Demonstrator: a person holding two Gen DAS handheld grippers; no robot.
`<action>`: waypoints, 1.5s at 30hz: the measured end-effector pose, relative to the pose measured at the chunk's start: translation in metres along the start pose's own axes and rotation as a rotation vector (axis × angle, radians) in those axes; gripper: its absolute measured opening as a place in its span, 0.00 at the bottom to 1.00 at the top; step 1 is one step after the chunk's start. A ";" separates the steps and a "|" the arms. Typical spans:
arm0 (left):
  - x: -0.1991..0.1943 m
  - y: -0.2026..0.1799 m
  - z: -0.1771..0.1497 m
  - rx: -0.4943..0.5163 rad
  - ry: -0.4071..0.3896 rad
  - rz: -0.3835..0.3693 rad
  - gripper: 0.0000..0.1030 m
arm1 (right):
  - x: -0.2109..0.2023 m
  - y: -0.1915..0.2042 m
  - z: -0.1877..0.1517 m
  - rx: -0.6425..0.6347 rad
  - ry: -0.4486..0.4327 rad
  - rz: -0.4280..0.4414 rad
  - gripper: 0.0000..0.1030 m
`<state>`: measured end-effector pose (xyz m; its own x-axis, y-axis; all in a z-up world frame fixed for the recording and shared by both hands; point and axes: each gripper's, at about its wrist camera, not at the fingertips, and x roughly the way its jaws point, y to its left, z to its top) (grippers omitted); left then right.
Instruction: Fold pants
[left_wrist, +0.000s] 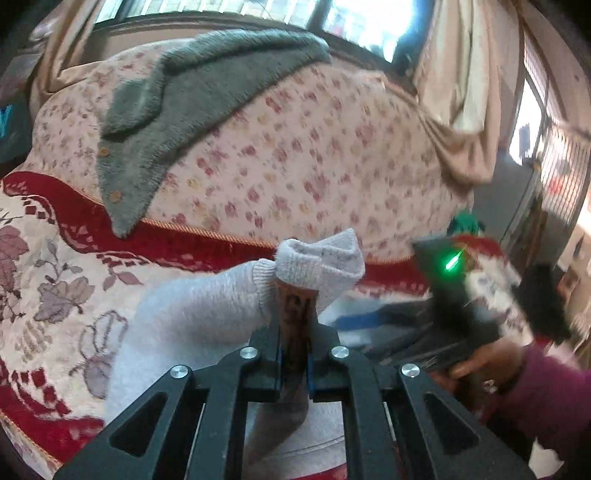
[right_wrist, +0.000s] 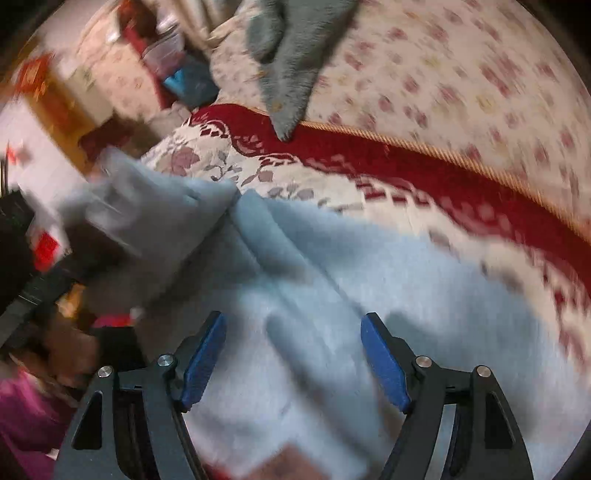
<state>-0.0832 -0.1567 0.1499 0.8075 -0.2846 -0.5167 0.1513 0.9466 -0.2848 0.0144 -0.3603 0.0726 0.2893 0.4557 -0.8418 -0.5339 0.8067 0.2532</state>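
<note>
The left gripper (left_wrist: 295, 295) is clamped tight on the ribbed cuff of the pale grey pants (left_wrist: 192, 306), the cuff bunching up just past its fingertips, at about twelve o'clock from the jaws. The rest of that leg trails down toward seven o'clock onto the red and cream bedspread (left_wrist: 55, 266), where the pants lie.

The right gripper (right_wrist: 293, 354) hangs over the broad body of the pants (right_wrist: 332, 280) with its blue pads (right_wrist: 205, 354) spread wide and nothing between them (the cloth lies below the pads, and I cannot tell whether they touch it). In the left wrist view this tool shows as a dark blur at three o'clock, a hand (left_wrist: 487, 362) in a purple sleeve behind it.

A grey cardigan (left_wrist: 177, 103) lies over the flowered quilt (left_wrist: 314, 155) at eleven o'clock, well apart from the work.

I'd judge the fold is only beginning: one leg end is taken, the other hold is not yet made. Next, the right tongs need to settle on a matching edge and close, so both ends can be carried over together without the soft cloth sagging or twisting.
</note>
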 end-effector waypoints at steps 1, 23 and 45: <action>-0.007 0.004 0.005 -0.011 -0.015 -0.001 0.08 | 0.010 0.005 0.005 -0.033 0.015 0.007 0.78; -0.045 0.025 0.028 -0.122 -0.110 0.022 0.08 | 0.109 0.071 0.076 -0.255 0.062 -0.061 0.11; 0.111 -0.058 -0.085 -0.066 0.180 0.005 0.23 | -0.079 -0.055 0.001 0.236 -0.186 0.022 0.69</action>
<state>-0.0505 -0.2561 0.0407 0.6921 -0.3085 -0.6526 0.1055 0.9376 -0.3313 0.0217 -0.4398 0.1257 0.4316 0.5174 -0.7389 -0.3481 0.8512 0.3927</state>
